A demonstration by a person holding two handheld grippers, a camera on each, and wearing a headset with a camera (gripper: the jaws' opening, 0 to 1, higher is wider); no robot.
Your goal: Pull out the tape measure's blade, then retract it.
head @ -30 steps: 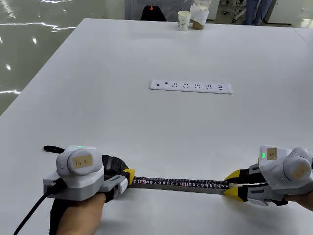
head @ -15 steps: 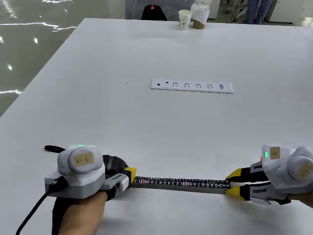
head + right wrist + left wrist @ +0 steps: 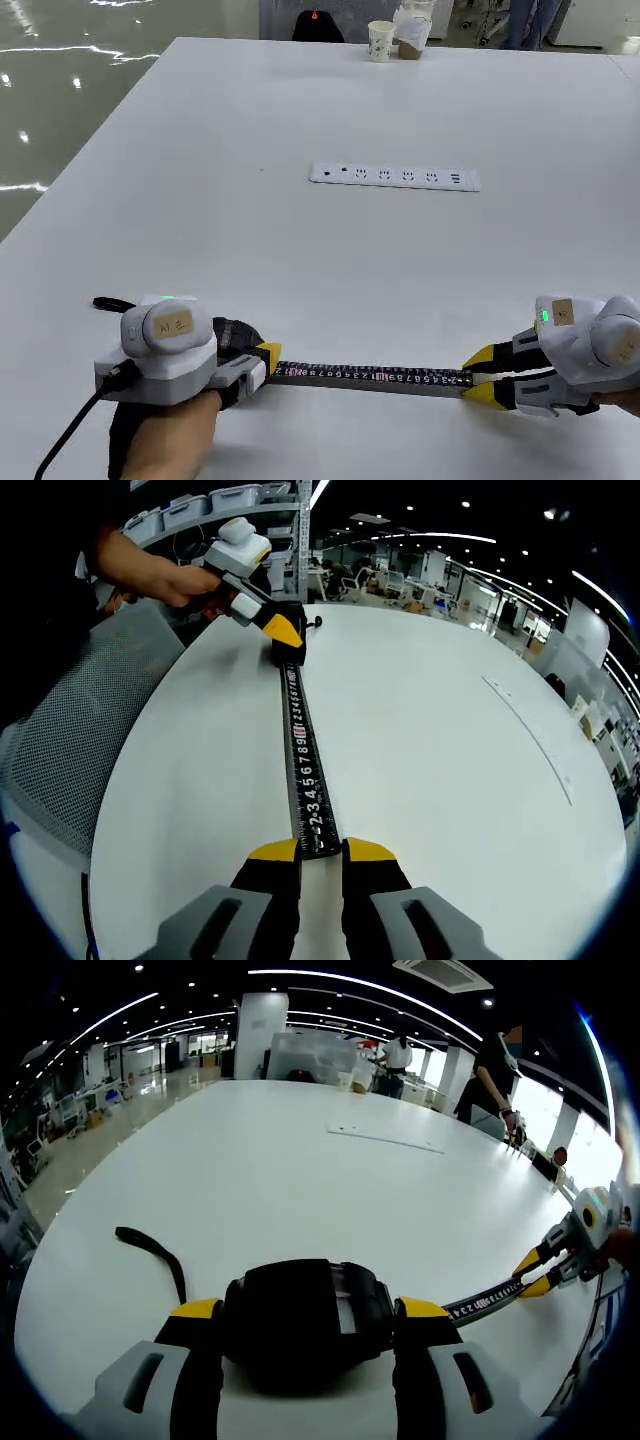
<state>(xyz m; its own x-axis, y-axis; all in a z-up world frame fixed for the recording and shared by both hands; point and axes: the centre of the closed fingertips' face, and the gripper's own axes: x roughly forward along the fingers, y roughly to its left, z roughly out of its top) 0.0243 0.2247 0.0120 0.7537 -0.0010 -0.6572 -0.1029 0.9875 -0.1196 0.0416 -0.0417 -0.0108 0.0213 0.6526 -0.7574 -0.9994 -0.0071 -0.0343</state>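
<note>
The left hand-held gripper [image 3: 262, 362] is clamping the tape measure case [image 3: 305, 1310]; the right hand-held gripper [image 3: 478, 375] is pinching the tip of its blade [image 3: 370, 377], which is lying along the surface [image 3: 350, 250].

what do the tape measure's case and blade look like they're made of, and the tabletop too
Case: black with a soft sheen and rounded moulded edges, so probably plastic, perhaps rubber-coated.
Blade: thin dark strip with printed white numerals that runs straight between the grippers, likely coated steel.
Tabletop: smooth, seamless white with a faint gloss, possibly laminate; the look leaves it open.
</note>
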